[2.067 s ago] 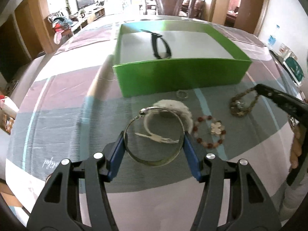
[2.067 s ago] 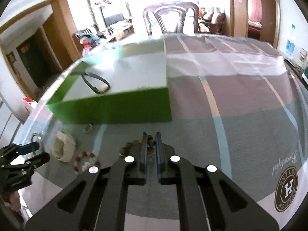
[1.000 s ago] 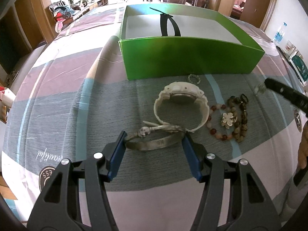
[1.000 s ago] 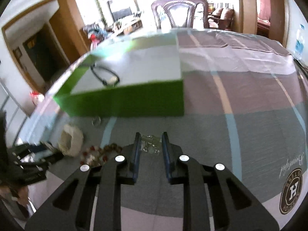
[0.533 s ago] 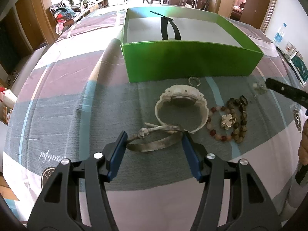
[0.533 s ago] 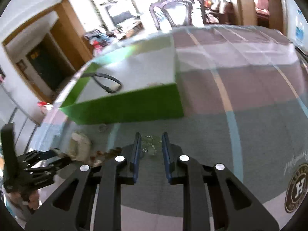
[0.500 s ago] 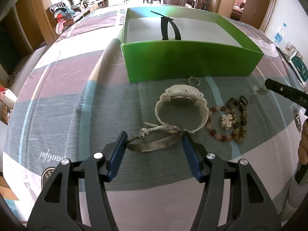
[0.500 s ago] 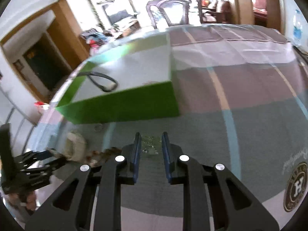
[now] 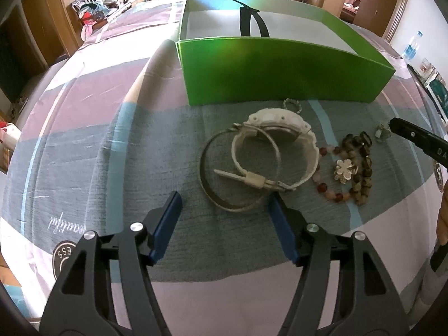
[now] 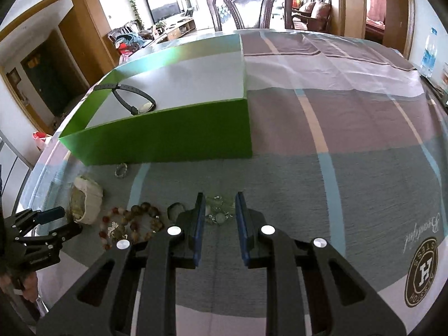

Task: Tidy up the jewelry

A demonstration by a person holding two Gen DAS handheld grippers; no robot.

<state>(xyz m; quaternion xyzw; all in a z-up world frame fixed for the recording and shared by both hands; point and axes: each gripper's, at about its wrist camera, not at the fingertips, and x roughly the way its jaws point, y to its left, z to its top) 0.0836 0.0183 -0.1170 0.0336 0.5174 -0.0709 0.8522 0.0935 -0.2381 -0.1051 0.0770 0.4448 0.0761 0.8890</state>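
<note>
green box (image 9: 280,75) stood far on the tabletop (image 9: 112,151) | silver bangle (image 9: 238,173) lay released near it, over the white watch (image 9: 280,145) | left gripper (image 9: 224,212) jaws had just widened, holding nothing | right gripper (image 10: 219,210) jaws straddled the small clear trinket (image 10: 219,212), not pressing | advice: close slowly and centred, then lift.

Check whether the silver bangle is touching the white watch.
Touching. The left wrist view shows the silver bangle lying across the white watch: its clasp end rests on the watch case and its band crosses the strap, with no gap visible.
</note>
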